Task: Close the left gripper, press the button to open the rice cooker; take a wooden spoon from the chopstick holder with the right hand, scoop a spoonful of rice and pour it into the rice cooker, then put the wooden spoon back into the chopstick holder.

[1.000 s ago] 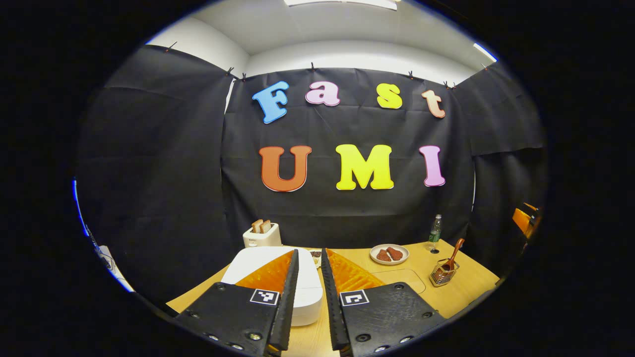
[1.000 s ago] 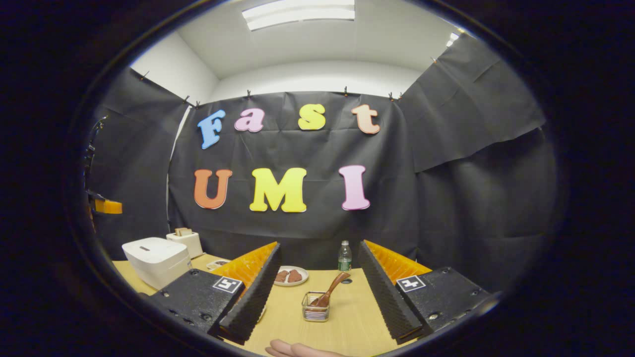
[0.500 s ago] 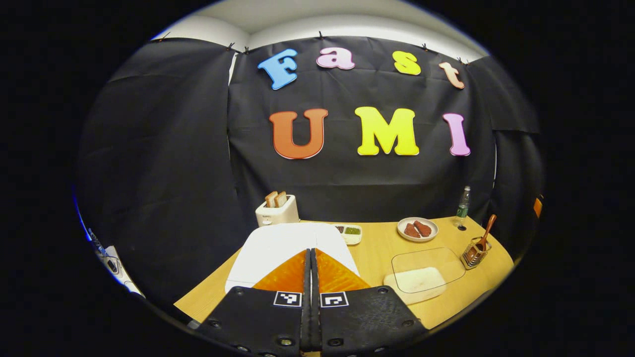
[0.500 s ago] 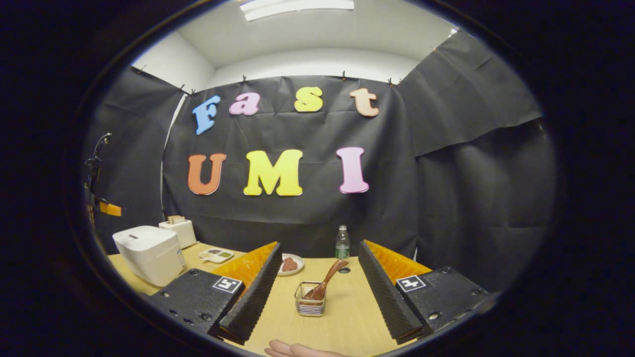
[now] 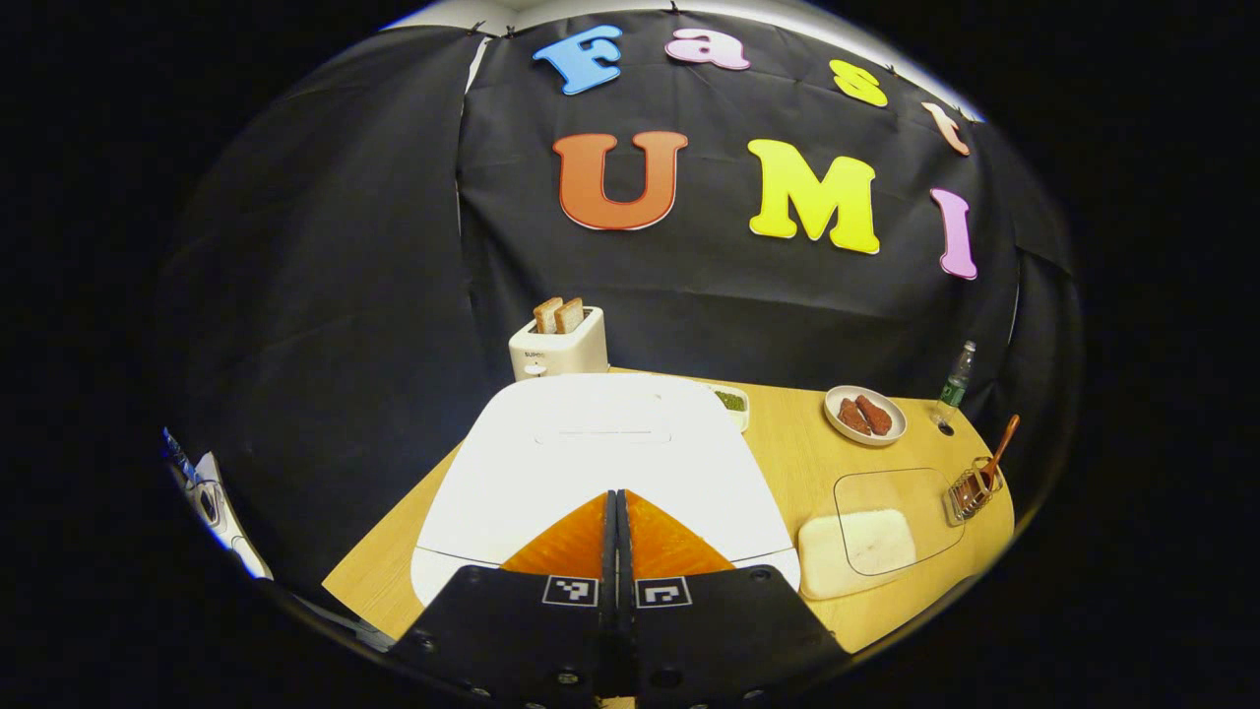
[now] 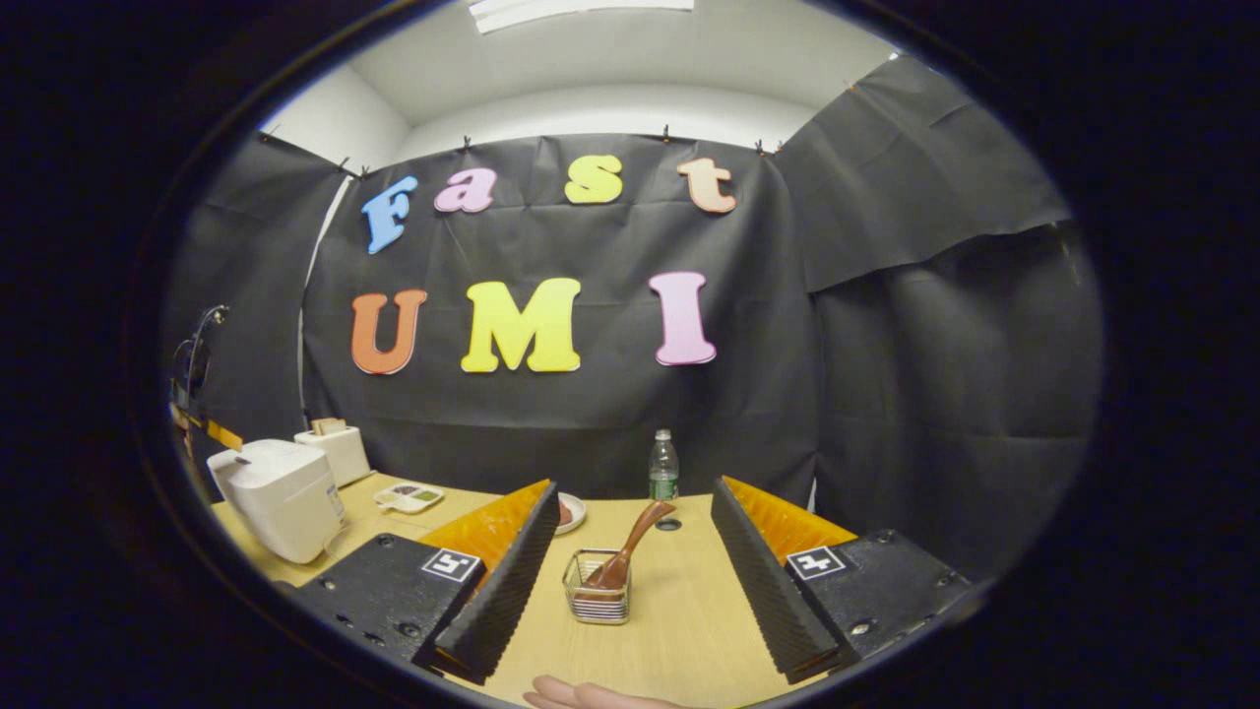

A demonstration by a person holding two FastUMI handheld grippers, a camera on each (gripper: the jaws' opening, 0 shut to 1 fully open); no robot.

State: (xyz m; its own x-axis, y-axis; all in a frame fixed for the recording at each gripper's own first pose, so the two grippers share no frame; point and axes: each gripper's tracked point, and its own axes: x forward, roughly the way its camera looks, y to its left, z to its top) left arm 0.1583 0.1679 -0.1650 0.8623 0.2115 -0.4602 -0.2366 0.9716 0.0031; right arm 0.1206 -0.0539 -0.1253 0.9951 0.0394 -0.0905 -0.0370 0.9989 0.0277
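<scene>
With its two fingers pressed flat together and nothing between them, the left gripper [image 5: 617, 497] hangs over the near edge of the white rice cooker [image 5: 600, 463], whose lid is down; whether the tips touch the lid cannot be told. Just right of the cooker on the wooden table [image 5: 778, 463] sits a clear box of rice [image 5: 866, 537]. Beyond it, near the table's right edge, stands the wire chopstick holder [image 5: 970, 487] with the wooden spoon [image 5: 999, 448] leaning out of it. Farther back are a plate of brown food [image 5: 864, 415], a water bottle [image 5: 955, 374], a small dish [image 5: 733, 401] half hidden behind the cooker, and a white toaster [image 5: 558, 350] with two slices of bread standing up in it, against the black cloth wall.

In the right gripper view, the right gripper [image 6: 630, 537] is spread wide and holds nothing. A fingertip of a hand [image 6: 581, 694] shows at the bottom edge. Between the gripper's fingers, a little ahead, the chopstick holder [image 6: 596, 596] stands on bare table with the spoon [image 6: 630, 547] slanting up to the right, and nothing lies between. Behind are the bottle [image 6: 663, 468] and the plate [image 6: 568, 512], partly covered by the left finger. Far to the left stand the cooker [image 6: 281, 497], dish [image 6: 409, 497] and toaster [image 6: 340, 448]. Above the cloth are a white wall and a ceiling light [image 6: 581, 10].
</scene>
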